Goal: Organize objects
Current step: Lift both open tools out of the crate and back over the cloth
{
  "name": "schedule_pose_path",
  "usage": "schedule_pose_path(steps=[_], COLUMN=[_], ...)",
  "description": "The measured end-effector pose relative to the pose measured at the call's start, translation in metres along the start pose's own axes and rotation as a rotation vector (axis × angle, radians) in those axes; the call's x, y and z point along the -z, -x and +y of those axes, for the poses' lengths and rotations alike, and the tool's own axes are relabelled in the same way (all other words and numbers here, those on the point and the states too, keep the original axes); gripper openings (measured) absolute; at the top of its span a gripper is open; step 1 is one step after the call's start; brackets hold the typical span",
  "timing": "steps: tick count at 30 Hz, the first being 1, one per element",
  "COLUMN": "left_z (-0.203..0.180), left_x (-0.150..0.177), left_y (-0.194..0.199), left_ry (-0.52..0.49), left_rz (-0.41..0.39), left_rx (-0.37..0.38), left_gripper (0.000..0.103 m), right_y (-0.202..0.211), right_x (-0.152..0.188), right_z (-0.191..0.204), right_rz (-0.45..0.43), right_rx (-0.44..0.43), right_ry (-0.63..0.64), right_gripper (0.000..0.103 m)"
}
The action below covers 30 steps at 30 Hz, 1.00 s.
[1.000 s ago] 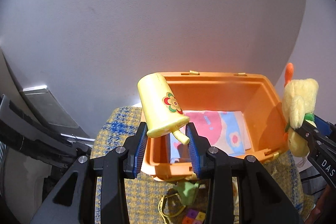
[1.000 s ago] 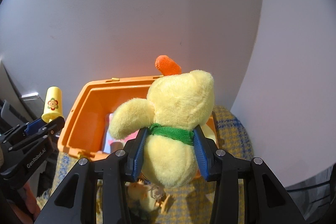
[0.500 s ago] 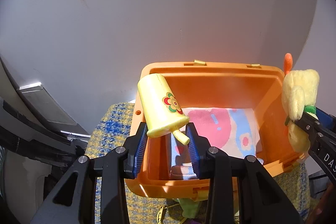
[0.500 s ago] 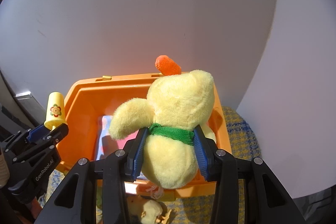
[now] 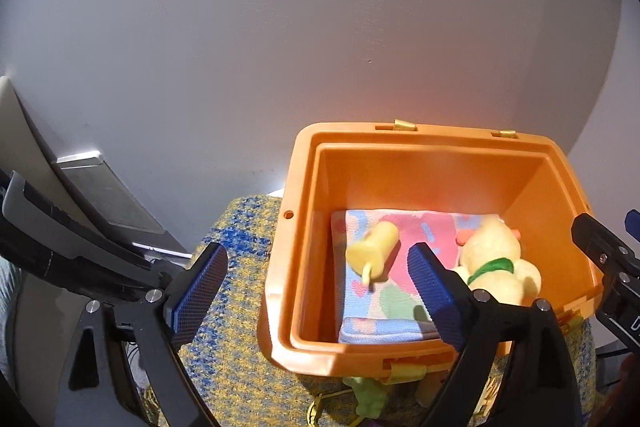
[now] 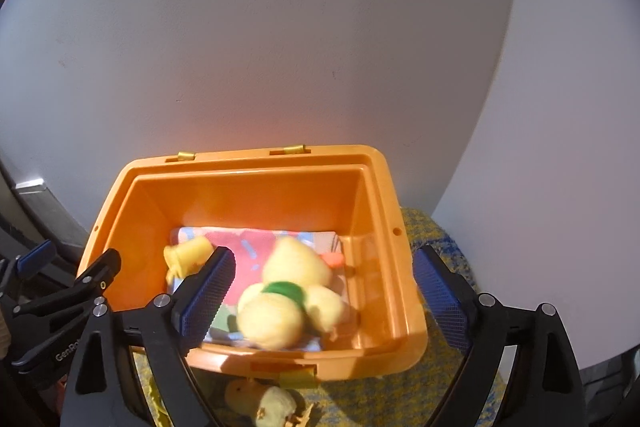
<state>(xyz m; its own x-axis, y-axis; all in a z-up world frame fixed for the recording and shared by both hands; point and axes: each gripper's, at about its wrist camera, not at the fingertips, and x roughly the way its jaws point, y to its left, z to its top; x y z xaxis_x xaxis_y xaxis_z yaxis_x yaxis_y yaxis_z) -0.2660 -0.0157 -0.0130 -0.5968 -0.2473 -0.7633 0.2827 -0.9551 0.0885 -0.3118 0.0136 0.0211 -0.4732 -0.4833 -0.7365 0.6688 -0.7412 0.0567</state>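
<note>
Left wrist view: we see the left gripper with jaws spread wide, released, nothing between the pads; its jaws have just been opening. The yellow cup, which half a second ago was clamped between those pads above the box, now lies on its side, blurred, on the patterned cloth inside the orange box. The plush duck, earlier held at the right edge of this view, now lies in the box to the right of the cup.

Right wrist view: we see the right gripper likewise released and empty, its jaws having just been opening. The duck, gripped at its green collar a moment ago, now lies blurred on the cloth; whether it has settled we cannot tell. The cup lies in the box's left part, apart from the duck.

The box stands on a yellow-and-blue woven mat. Small yellow-green toys lie on the mat just in front of the box.
</note>
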Motion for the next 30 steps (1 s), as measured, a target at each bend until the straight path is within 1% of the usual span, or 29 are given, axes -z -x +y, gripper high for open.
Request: schedule_pose_path(steps=[2, 8, 16, 23, 30], left_z=[0.003, 0.009, 0.015, 0.012, 0.013], left_x=[0.003, 0.011, 0.027, 0.055, 0.082], left_y=[0.004, 0.021, 0.045, 0.068, 0.076], left_ry=[0.005, 0.018, 0.027, 0.000, 0.002], left_rz=[0.005, 0.004, 0.000, -0.005, 0.009], left_rx=[-0.001, 0.000, 0.011, 0.013, 0.021], left_gripper=[0.094, 0.095, 0.096, 0.098, 0.098], right_y=[0.008, 0.022, 0.051, 0.068, 0.079], right_x=[0.003, 0.016, 0.034, 0.059, 0.089], right_z=[-0.012, -0.013, -0.019, -0.026, -0.034], right_rz=[-0.004, -0.011, -0.024, -0.016, 0.006], right_rx=[0.006, -0.002, -0.003, -0.015, -0.014], right_ry=[-0.002, -0.020, -0.026, -0.035, -0.031], right_gripper=[0.091, 0.091, 0.091, 0.091, 0.091])
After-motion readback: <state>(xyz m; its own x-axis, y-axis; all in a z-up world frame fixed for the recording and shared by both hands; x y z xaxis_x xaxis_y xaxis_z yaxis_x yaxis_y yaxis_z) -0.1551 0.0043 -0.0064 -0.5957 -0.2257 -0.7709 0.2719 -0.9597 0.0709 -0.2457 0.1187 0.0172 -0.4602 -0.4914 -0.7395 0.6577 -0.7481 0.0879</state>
